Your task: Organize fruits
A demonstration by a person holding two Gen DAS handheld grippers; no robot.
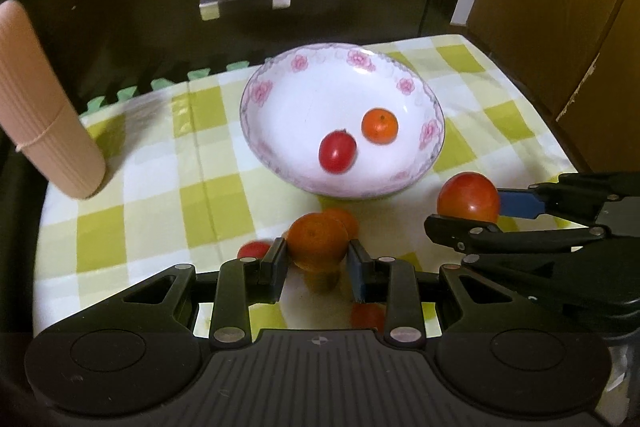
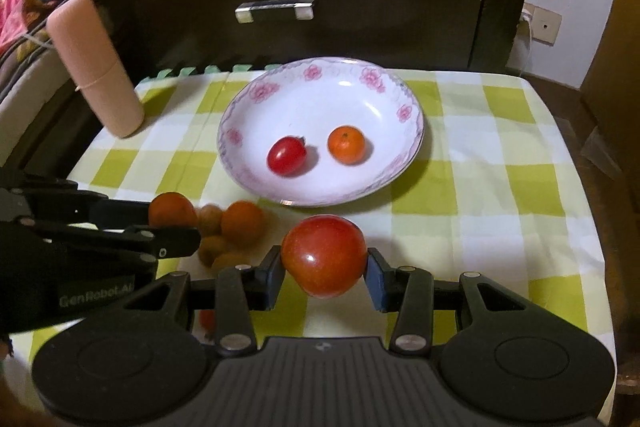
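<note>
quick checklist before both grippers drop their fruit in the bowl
1. Left gripper shut on the orange: ok, a pad on each side.
2. Right gripper shut on the big tomato: ok, gripped at its sides.
3. Room in the bowl: ok, only a small tomato and a small orange inside, with bare white around them.
4. Grippers clear of each other: ok, side by side with a gap.
5. Path to the bowl: ok, nothing between it and the held fruit.
6. Held fruit lifted clear of the loose fruit on the cloth: cannot tell.
</note>
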